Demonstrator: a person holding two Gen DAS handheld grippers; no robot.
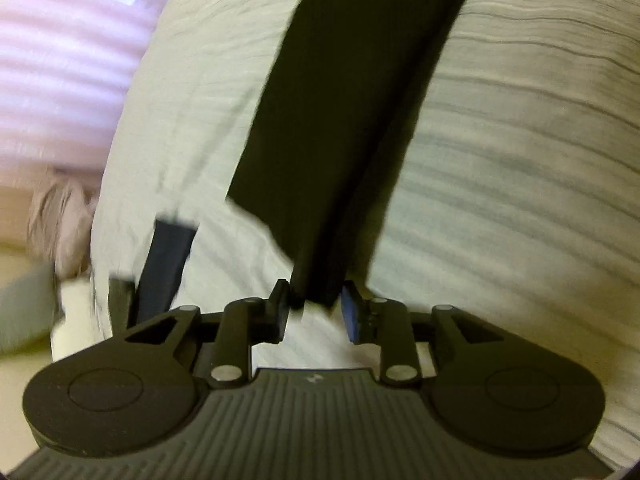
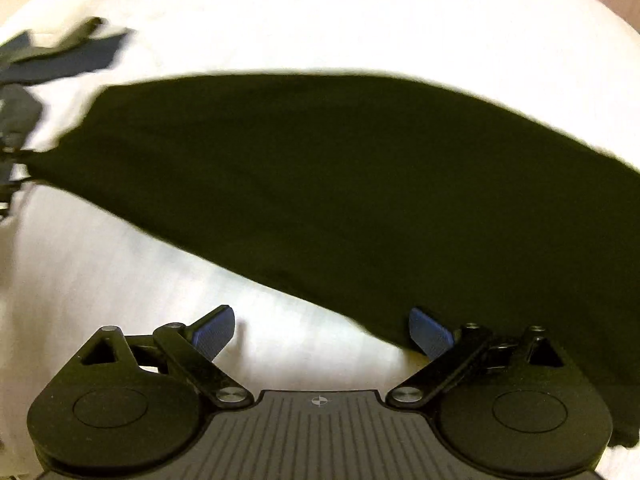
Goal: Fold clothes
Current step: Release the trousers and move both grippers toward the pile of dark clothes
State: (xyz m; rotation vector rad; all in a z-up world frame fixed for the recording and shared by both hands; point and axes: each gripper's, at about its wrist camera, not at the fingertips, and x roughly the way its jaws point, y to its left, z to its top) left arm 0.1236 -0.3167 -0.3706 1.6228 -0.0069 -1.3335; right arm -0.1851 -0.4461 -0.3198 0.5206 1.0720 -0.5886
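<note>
A black garment (image 1: 344, 120) stretches over a pale striped bed sheet (image 1: 520, 160). My left gripper (image 1: 316, 308) is shut on the garment's near end and holds it pulled taut away from me. In the right wrist view the same black garment (image 2: 360, 184) spreads wide across the white sheet (image 2: 320, 20). My right gripper (image 2: 322, 334) is open with its blue pads (image 2: 212, 334) wide apart; the right pad sits at the garment's lower edge and nothing is between the jaws. My left gripper shows at the far left edge of the right wrist view (image 2: 12, 160), at the garment's corner.
A dark blue piece of clothing (image 2: 68, 56) lies on the sheet at the upper left of the right wrist view; it also shows in the left wrist view (image 1: 168, 264). A pink striped surface (image 1: 60, 60) and a greyish-pink bundle (image 1: 64, 224) lie beyond the bed's left edge.
</note>
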